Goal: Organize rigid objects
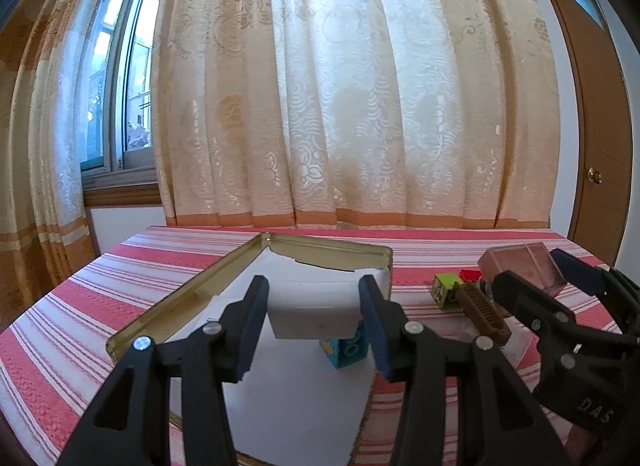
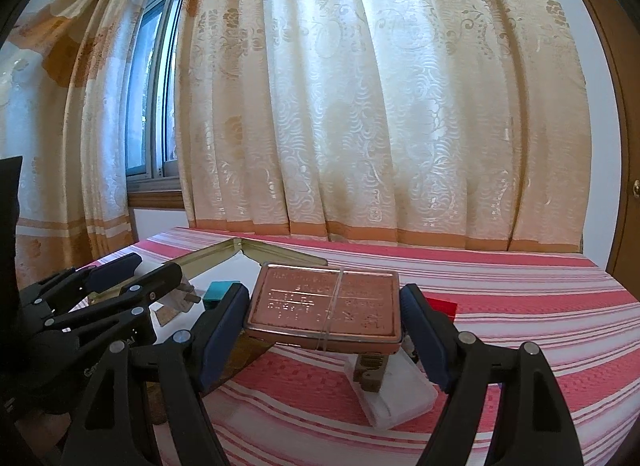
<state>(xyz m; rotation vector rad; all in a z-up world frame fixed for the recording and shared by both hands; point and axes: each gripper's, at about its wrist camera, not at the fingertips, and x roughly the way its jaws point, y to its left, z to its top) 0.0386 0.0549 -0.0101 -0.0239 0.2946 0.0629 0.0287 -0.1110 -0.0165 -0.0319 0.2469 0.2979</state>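
My left gripper (image 1: 314,316) is shut on a white plug adapter (image 1: 316,312) and holds it above the open gold tin tray (image 1: 184,298), which has a white lining. A teal cube (image 1: 346,350) sits in the tray under the adapter. My right gripper (image 2: 324,318) is shut on a flat pink metal case (image 2: 326,308) with a rubber band, held above the striped tablecloth. In the left wrist view the right gripper (image 1: 532,276) holds the pink case (image 1: 522,268) to the right of the tray.
A brown comb (image 1: 482,312) lies on a white block (image 2: 394,388) on the red striped cloth (image 2: 520,318). A green cube (image 1: 446,290) and a red piece (image 1: 470,274) lie beside it. Curtains hang behind the table.
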